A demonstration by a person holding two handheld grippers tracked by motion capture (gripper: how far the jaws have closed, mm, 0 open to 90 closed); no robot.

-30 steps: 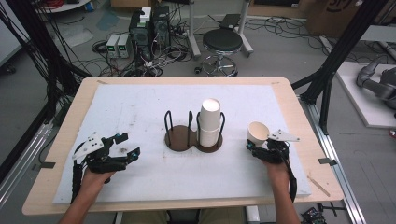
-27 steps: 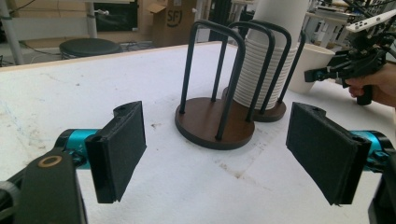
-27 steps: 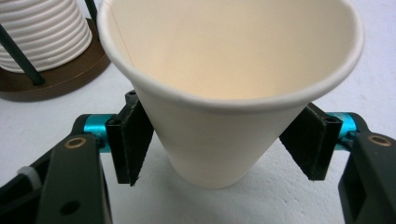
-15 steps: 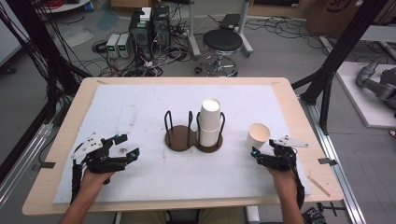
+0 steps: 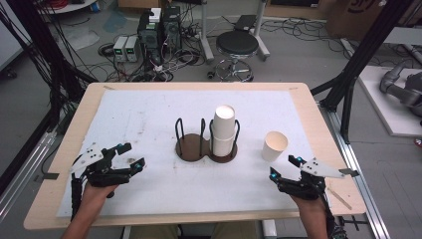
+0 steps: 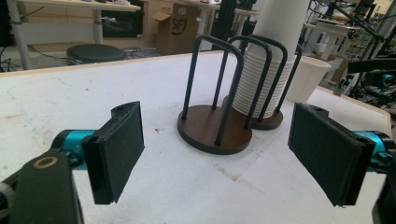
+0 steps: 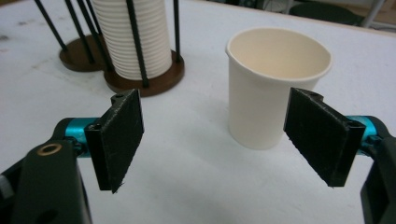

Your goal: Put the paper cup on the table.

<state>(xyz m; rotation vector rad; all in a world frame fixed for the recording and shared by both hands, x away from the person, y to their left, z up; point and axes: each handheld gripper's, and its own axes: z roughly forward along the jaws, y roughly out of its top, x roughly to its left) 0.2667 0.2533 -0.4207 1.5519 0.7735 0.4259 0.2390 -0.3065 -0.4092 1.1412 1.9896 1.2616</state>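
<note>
A single paper cup (image 5: 274, 145) (image 7: 273, 84) stands upright on the white mat, right of a dark two-bay wire cup holder (image 5: 191, 148) (image 6: 215, 130). The holder's right bay carries a tall stack of paper cups (image 5: 224, 130) (image 7: 133, 37); its left bay is empty. My right gripper (image 5: 285, 166) (image 7: 219, 140) sits just in front of the single cup; its jaws have just been opening and are open with nothing between the pads. My left gripper (image 5: 134, 154) (image 6: 223, 154) rests at the front left facing the holder; its jaws have just been opening slightly and are open and empty.
The white mat (image 5: 149, 119) covers most of the wooden table (image 5: 318, 119). Black frame posts (image 5: 363, 55) flank the table. A stool (image 5: 237, 45) and electronics boxes (image 5: 149, 30) stand on the floor beyond the far edge.
My right gripper let go of the single cup, opened, and drew back toward the front edge. The cup stays upright on the mat. The left hand hardly moved.
</note>
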